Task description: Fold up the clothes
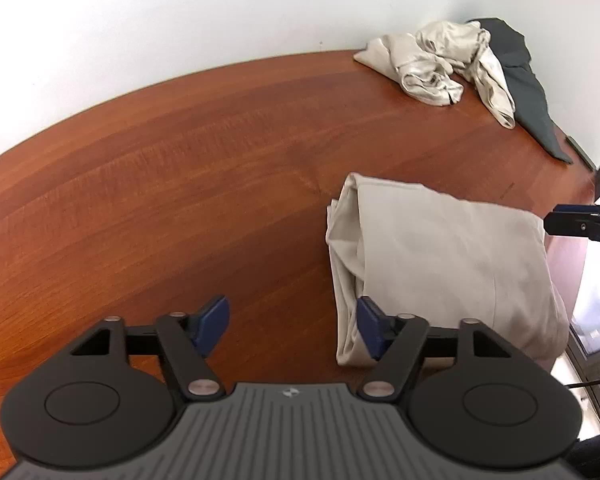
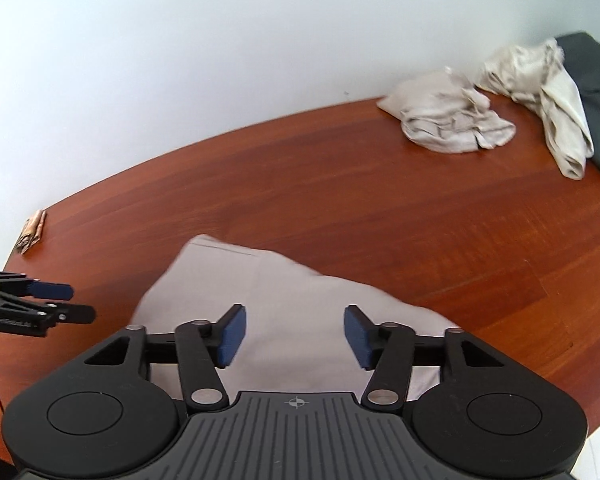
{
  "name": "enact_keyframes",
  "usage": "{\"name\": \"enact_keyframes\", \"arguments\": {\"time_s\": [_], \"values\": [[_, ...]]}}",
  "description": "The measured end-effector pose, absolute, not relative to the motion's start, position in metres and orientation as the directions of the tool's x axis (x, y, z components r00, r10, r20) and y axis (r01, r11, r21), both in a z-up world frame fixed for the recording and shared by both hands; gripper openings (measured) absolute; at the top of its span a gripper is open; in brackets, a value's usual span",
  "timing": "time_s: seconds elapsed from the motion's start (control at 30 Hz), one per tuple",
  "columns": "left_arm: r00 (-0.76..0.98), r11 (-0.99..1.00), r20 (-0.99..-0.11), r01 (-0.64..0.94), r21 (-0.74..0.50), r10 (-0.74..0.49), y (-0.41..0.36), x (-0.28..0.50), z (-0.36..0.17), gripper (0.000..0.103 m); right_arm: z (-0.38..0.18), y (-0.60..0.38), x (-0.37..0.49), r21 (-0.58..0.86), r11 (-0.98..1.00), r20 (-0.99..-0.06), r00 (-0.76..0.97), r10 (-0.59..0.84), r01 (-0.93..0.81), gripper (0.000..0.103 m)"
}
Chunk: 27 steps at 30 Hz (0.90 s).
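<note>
Two views show a beige folded garment (image 1: 440,256) lying on a wooden table (image 1: 180,184). From the left wrist, the left gripper (image 1: 292,326) is spread wide with nothing between its pads; its right pad hangs over the garment's near left edge. A crumpled pale cloth (image 1: 440,64) and a dark garment (image 1: 528,92) lie far right.

From the right wrist, the right gripper (image 2: 294,336) is spread above the folded garment, holding nothing. The loose layers along the left side could slide apart if a pad drags across them, spoiling the fold.
</note>
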<state>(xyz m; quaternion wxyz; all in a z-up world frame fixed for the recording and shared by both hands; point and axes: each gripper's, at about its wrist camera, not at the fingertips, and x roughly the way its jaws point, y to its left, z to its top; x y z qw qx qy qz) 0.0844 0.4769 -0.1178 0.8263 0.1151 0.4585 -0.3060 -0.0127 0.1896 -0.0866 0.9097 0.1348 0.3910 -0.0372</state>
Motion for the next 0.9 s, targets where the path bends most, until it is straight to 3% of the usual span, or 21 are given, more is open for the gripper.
{"name": "enact_keyframes", "arguments": {"time_s": [0.1,0.2,0.53,0.73,0.9], "values": [[0.384,0.764,-0.826,0.639,-0.085,-0.413,0.486,0.086,-0.118,0.096,-0.089,0.208,-0.009,0.215,0.962,-0.732,0.68,0.046,0.167,0.061],[0.358,0.737,-0.834,0.67,-0.083,-0.419,0.493,0.089,-0.121,0.102,-0.093,0.23,-0.003,0.193,0.969,-0.742,0.669,0.042,0.153,0.07],[0.363,0.717,-0.825,0.693,-0.072,-0.434,0.523,0.098,-0.137,0.103,-0.119,0.302,0.027,0.096,0.995,-0.771,0.635,0.053,0.033,0.073],[0.288,0.722,-0.813,0.658,-0.216,-0.506,0.548,0.117,-0.146,0.103,-0.136,0.341,0.039,0.005,0.998,-0.783,0.62,0.042,-0.062,0.073],[0.281,0.733,-0.816,0.639,-0.233,-0.505,0.555,0.129,-0.141,0.103,-0.151,0.366,0.049,-0.101,0.983,-0.787,0.617,0.015,-0.153,0.072]]}}
